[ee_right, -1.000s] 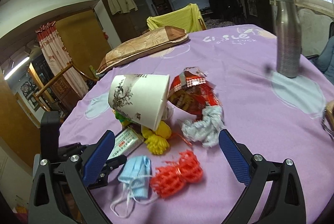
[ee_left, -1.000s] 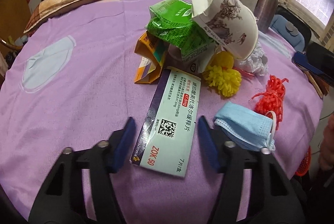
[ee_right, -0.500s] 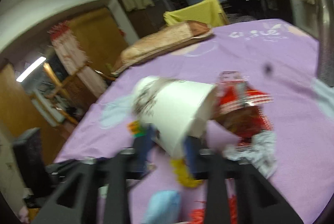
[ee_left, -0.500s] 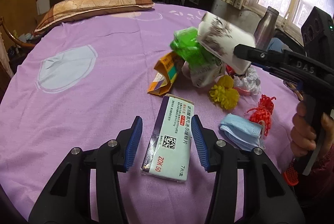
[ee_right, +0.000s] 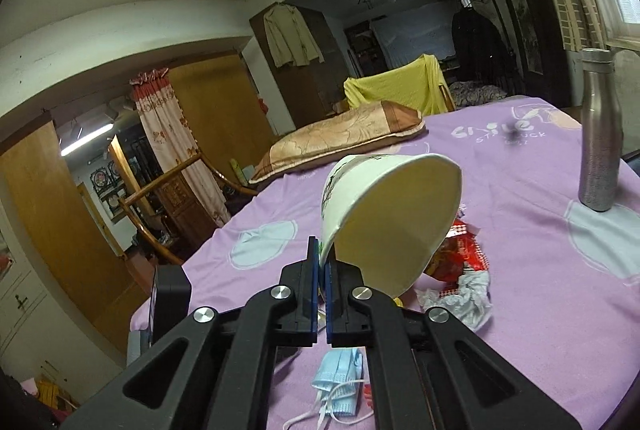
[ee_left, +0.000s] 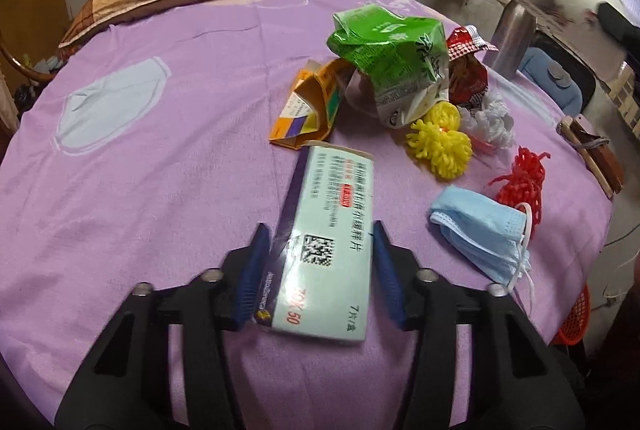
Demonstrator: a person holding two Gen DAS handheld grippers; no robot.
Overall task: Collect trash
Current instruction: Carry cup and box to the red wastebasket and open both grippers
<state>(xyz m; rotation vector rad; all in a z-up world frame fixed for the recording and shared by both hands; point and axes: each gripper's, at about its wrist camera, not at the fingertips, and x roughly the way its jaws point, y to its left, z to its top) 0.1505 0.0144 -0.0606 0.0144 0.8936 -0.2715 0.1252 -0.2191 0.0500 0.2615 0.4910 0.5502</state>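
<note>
left gripper [ee_left: 318,262] fingers snug on both long sides of medicine box [ee_left: 326,234], long axis pointing away | right gripper [ee_right: 322,262] pinching paper cup [ee_right: 390,218] rim, lifted off tabletop [ee_left: 160,157]

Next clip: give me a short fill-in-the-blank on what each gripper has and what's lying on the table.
1. The right gripper pinches the rim of a paper ____.
2. The left gripper closes around a medicine ____.
3. The face mask on the tablecloth is ____ in colour.
4. The metal bottle stands ____.

Missing words: cup; box; blue; upright
</note>
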